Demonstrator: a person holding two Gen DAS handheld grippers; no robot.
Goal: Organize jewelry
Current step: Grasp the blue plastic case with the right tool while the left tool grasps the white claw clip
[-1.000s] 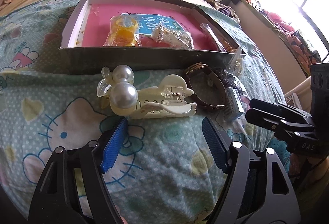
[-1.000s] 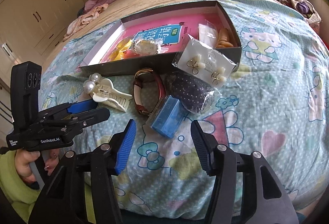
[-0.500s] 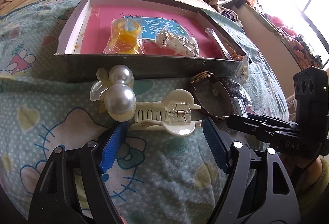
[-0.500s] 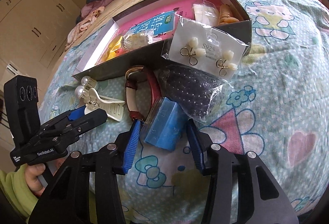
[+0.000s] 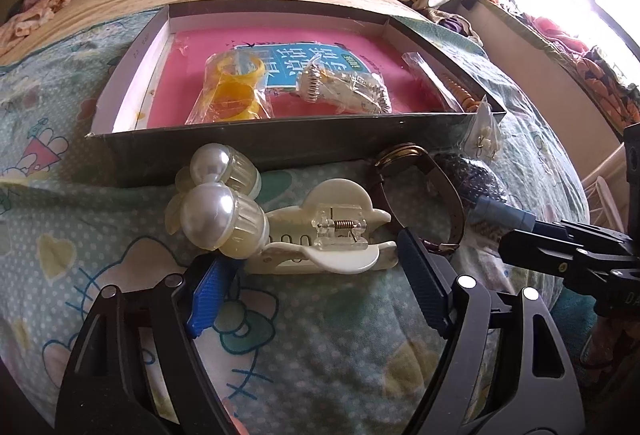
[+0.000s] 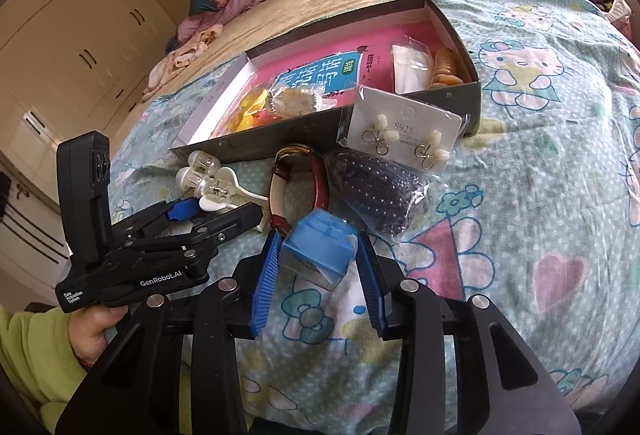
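Low in the centre of the right wrist view, right gripper (image 6: 316, 267) closed in on a small blue box (image 6: 318, 249) wrapped in clear film, blue pads (image 6: 264, 275) flanking both sides; contact looks made, though a firm clamp cannot be confirmed. Probably picked first for being nearest and squarest, an easy shape to pinch before carrying to the tray.

At lower centre of the left wrist view, left gripper (image 5: 308, 275) spread wide, holding nothing, fingertips set just at either end of the cream hair claw clip (image 5: 320, 239) with its two pearl knobs. Placed so, most likely, to straddle the clip lengthwise before squeezing.

Across the upper middle of both views, shallow cardboard tray (image 5: 120, 87) on the cartoon-print bedspread (image 6: 540, 195), already carrying a bagged yellow bangle (image 5: 232, 91), a bagged silver hairpiece (image 5: 344, 87) and amber beads (image 6: 446, 69) at the right end. Against the tray's near wall, still loose: a leather-strap watch (image 6: 296, 187), a dark dotted pouch (image 6: 372, 191) and an earring card (image 6: 404, 139) stamped S925, leaning on the wall. Gathered close to the tray, presumably for short transfers.
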